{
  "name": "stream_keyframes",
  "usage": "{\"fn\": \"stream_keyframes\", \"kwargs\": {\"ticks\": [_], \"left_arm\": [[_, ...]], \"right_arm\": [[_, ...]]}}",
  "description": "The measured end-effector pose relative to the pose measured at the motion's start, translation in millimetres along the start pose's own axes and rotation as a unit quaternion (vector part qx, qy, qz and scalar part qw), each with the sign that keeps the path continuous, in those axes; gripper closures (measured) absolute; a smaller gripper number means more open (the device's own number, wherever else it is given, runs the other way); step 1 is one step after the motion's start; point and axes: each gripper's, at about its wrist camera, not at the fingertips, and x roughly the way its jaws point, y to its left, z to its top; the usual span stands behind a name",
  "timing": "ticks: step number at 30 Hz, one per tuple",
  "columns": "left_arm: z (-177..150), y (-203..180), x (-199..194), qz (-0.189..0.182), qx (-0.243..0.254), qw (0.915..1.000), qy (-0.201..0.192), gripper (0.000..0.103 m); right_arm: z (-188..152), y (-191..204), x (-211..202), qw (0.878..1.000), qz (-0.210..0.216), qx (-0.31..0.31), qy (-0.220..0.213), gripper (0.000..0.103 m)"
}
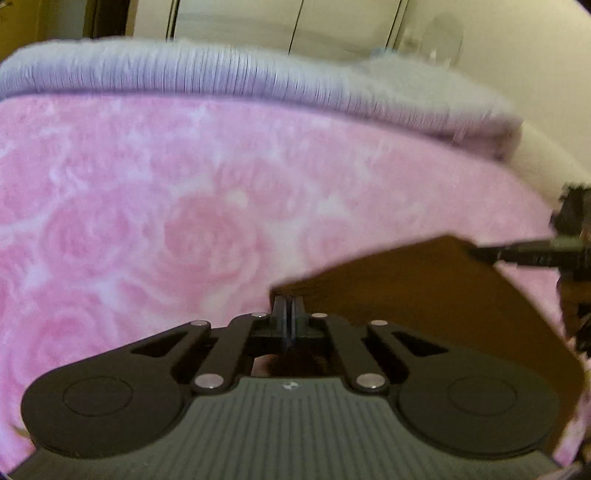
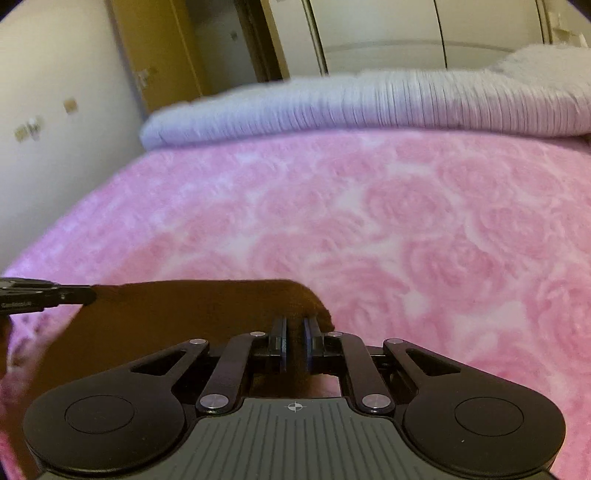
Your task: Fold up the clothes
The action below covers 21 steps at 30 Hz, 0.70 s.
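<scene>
A brown garment (image 1: 436, 291) is stretched between my two grippers above a pink rose-patterned blanket (image 1: 147, 221). My left gripper (image 1: 288, 306) is shut on its left corner. My right gripper (image 2: 294, 328) is shut on its other corner (image 2: 184, 317). In the left wrist view the right gripper (image 1: 491, 254) reaches in from the right edge and pinches the cloth. In the right wrist view the left gripper (image 2: 85, 295) does the same from the left edge. The cloth's lower part hangs below the grippers and is hidden.
The pink blanket (image 2: 406, 221) covers the bed. A folded lilac ribbed blanket (image 1: 258, 77) lies along the far edge, also in the right wrist view (image 2: 332, 107). White wardrobe doors (image 2: 388, 29) stand behind it. A cream wall (image 2: 55, 147) is on the left.
</scene>
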Motion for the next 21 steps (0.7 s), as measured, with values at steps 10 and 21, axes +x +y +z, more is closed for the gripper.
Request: {"fn": "stream_keyframes", "kwargs": {"ticks": [10,21], "left_arm": [[-1,-27,-67,0.050,0.100,0.9935,-0.019,0.096],[-77,-97,-88,-0.037,0.206,0.9777,0.005,0.091]], "right_arm": [[-29,67,-99,0.989,-0.014,-0.133,-0.060,0.063],[-108,93,-103,0.993,-0.017,-0.114,-0.003,0.063]]}}
